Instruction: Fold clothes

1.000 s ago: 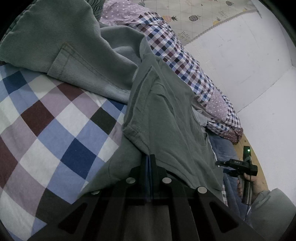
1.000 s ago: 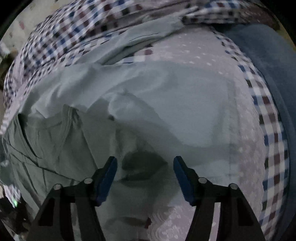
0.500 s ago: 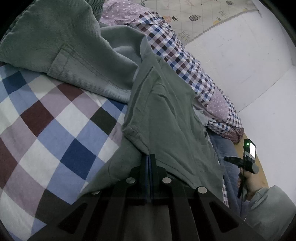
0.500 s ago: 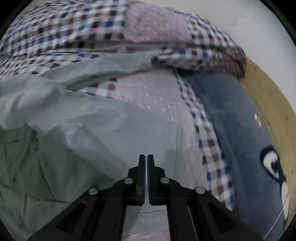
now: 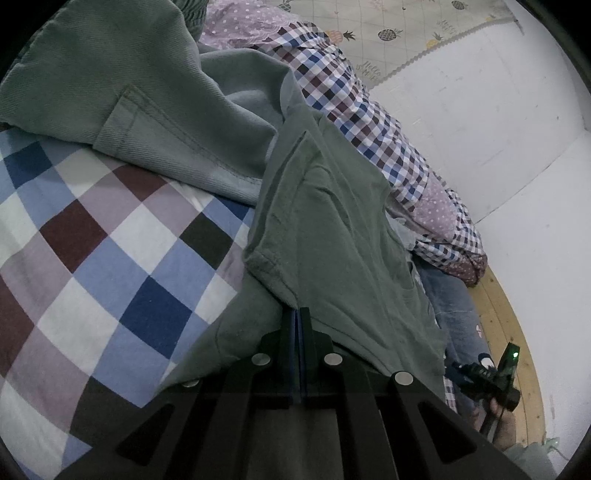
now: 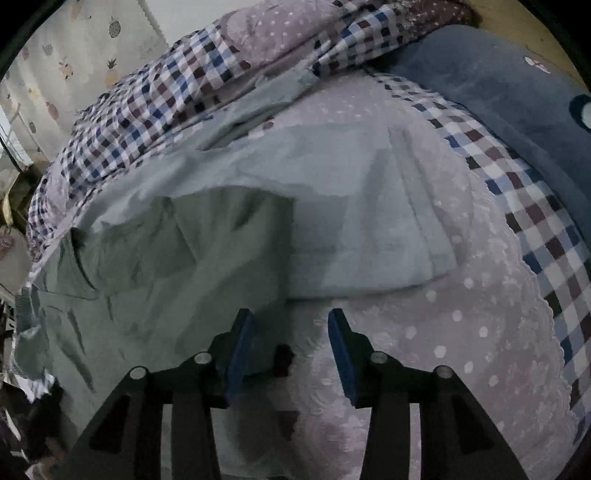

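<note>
White walls (image 5: 480, 122) close in a bed, with a pineapple-print cloth (image 5: 399, 29) hung on the far wall and a wooden edge (image 5: 509, 332) running along the bed's right side. Spread over the bed is a big-checked sheet (image 5: 92, 258) in blue, white and maroon squares. Along the wall side lies a rumpled quilt (image 5: 369, 122) in small checks with a pink dotted face, and that dotted face fills the lower right of the right wrist view (image 6: 461, 332). A dark blue blanket (image 6: 498, 92) with a cartoon print lies at the quilt's far side by the wooden edge.

On the sheet sits a heap of clothes. Grey-green trousers (image 5: 122, 85) with a stitched hem lie at the back left. A green T-shirt (image 5: 332, 229) drapes from the heap down toward the left gripper (image 5: 297, 325), one sleeve hem turned toward the sheet. In the right wrist view the T-shirt (image 6: 166, 266) lies creased on top of a pale blue-grey garment (image 6: 351, 206) that is spread flat on the quilt.

The left gripper has its jaws pressed together, pinching the T-shirt's edge. The right gripper (image 6: 291, 332) has its jaws spread apart with nothing between them, hovering just over the T-shirt's edge where it meets the quilt. In the left wrist view it (image 5: 491, 376) shows at lower right, held in a hand (image 5: 502, 424).
</note>
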The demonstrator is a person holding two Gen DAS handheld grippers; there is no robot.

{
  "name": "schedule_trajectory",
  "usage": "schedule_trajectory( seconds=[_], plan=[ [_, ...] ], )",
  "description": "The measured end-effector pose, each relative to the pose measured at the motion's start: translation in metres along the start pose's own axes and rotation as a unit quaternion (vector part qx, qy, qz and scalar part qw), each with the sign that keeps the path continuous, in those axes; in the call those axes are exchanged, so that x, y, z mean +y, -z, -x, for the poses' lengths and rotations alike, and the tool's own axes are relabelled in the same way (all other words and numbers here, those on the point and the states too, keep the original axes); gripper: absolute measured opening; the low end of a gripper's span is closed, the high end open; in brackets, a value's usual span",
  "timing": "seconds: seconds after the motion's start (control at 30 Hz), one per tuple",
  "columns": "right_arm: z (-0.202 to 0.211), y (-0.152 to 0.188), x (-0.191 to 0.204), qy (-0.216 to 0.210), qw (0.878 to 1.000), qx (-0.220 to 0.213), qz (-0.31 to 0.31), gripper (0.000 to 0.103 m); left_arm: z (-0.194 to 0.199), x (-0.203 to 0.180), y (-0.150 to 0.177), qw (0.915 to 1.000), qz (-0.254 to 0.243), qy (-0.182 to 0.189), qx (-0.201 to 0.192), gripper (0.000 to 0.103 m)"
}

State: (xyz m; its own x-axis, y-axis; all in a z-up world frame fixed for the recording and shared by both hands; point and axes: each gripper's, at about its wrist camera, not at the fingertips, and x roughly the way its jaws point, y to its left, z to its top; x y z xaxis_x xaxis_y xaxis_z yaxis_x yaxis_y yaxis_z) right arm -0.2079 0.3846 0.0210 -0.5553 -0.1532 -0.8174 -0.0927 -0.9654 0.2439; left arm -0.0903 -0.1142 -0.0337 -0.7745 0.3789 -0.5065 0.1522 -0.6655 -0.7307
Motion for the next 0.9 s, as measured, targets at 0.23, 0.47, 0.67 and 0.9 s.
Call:
schedule_trajectory(
  seconds=[0.23,0.47,0.67,0.9],
  plan=[
    [-0.026,-0.047,0.002,-0.017,1.000,-0.021,0.011,0.045,0.000,-0.001,0.001,1.0000,-0.003,-0.003,-0.001,0.002],
    [-0.038,-0.071,0.031,0.015,0.996,-0.034,0.082,0.000,0.001,0.000,0.001,1.0000,-0.004,-0.004,-0.002,0.002],
    [-0.036,-0.090,0.064,0.098,0.980,-0.078,0.155,0.001,0.000,-0.001,0.002,1.0000,-0.004,-0.006,-0.003,0.002],
    [-0.039,-0.072,0.027,0.129,0.989,-0.030,0.065,0.023,-0.001,-0.001,0.001,1.0000,-0.004,-0.009,-0.001,0.002]
  ],
)
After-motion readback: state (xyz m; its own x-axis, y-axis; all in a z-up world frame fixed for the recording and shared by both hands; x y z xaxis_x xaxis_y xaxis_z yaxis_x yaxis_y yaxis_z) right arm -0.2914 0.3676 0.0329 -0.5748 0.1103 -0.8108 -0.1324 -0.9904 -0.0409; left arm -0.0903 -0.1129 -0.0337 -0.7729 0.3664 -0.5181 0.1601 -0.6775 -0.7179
